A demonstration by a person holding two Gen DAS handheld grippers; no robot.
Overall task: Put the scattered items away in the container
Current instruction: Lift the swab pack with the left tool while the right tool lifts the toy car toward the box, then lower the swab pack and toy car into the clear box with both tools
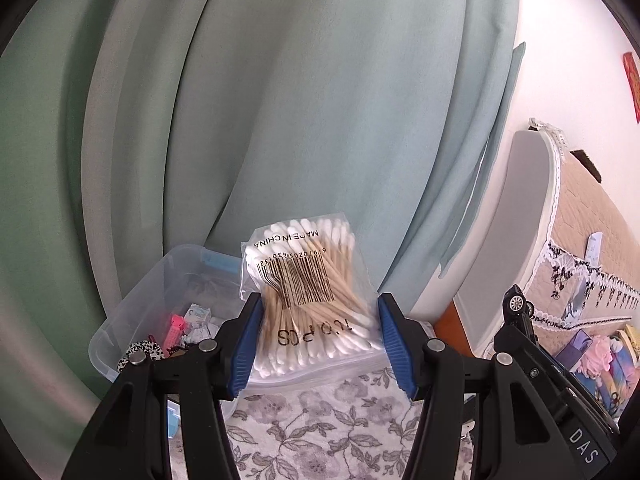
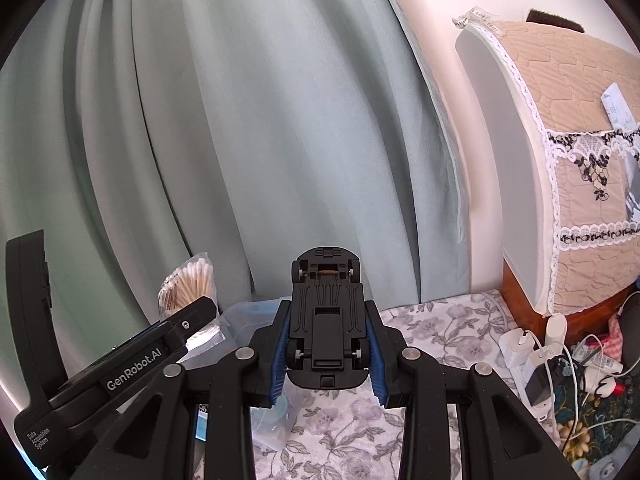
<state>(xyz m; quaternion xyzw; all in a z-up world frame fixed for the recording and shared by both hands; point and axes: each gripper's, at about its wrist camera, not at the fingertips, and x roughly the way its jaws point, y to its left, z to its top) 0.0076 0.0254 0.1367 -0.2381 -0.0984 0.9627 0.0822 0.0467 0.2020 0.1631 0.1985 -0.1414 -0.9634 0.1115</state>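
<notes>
Curtain [image 1: 320, 100] close behind (bin [image 1: 132, 320] open-topped)

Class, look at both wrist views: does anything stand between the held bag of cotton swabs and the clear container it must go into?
Nothing visible does. The left gripper holds the bag of cotton swabs just beside the clear container, whose top is open.
</notes>
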